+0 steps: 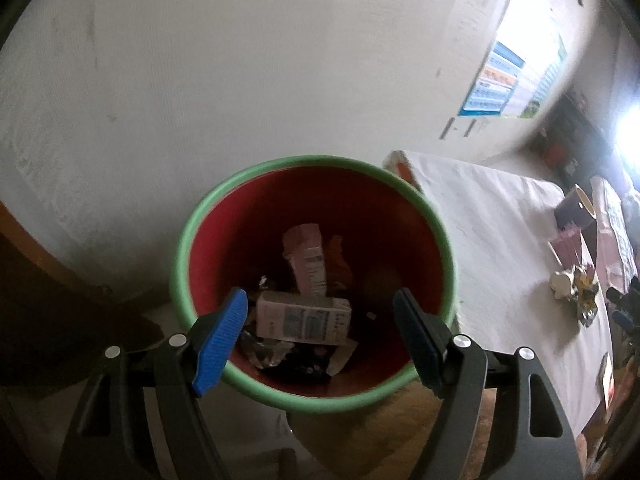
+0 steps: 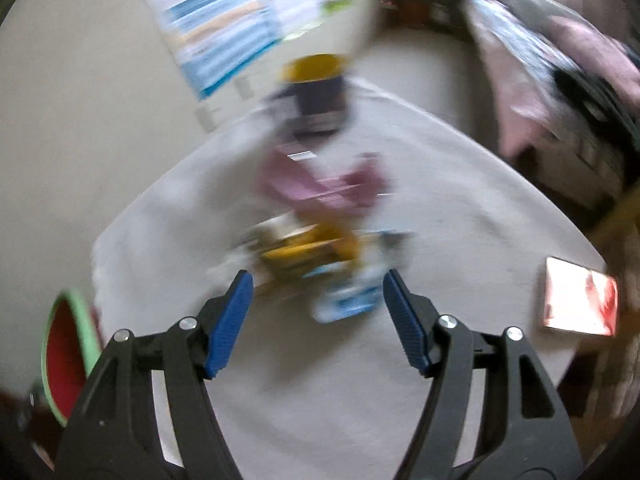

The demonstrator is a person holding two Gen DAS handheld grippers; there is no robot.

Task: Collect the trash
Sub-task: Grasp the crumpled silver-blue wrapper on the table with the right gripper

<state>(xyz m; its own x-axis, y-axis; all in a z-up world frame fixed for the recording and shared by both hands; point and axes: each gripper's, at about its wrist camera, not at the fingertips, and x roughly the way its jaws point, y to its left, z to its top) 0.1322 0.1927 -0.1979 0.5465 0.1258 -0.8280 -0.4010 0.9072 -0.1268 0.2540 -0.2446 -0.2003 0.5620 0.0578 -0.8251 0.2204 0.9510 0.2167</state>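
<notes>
A red bin with a green rim [image 1: 256,172] stands on the floor beside the table. It holds a white carton [image 1: 304,320], a pink carton [image 1: 306,264] and crumpled foil. My left gripper [image 1: 320,312] hangs open above the bin's mouth, with nothing between its fingers. In the blurred right wrist view my right gripper [image 2: 318,304] stands open over the white tablecloth [image 2: 460,208]. Just beyond its fingertips lies a heap of trash: a blue-and-white wrapper [image 2: 352,296], yellow pieces [image 2: 308,246] and a pink carton [image 2: 320,188]. The bin [image 2: 66,344] shows at the lower left.
A dark mug with a yellow inside [image 2: 316,84] stands at the table's far side. A pink card [image 2: 580,304] lies near the right edge. A poster [image 1: 512,76] hangs on the wall. Pink bedding [image 2: 560,60] lies beyond the table.
</notes>
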